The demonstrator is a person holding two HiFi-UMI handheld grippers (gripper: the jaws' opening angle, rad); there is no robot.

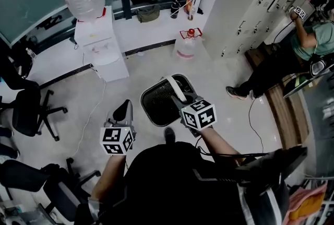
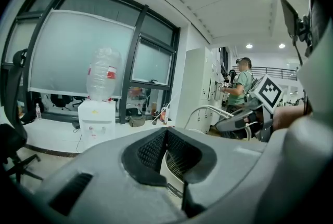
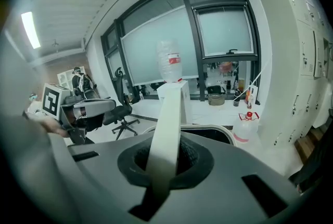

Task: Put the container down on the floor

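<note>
Your left gripper (image 1: 124, 108) was shut and empty, just beside the container (image 1: 156, 101). The container hung above the floor (image 1: 130, 62) by its white handle (image 1: 175, 88), with your right gripper (image 1: 186, 103) clamped on that handle. By my read, nothing was set down yet: lowering and release remained.

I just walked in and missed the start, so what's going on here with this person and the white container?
A person is working with a pair of tongs in each hand. The right tongs are clamped on the white handle of the container, a white-rimmed tub with dark mesh inside, low over the floor in front of them. Whether it touches the floor cannot be told. The left tongs are shut with nothing in them, off to the container's side.
</note>
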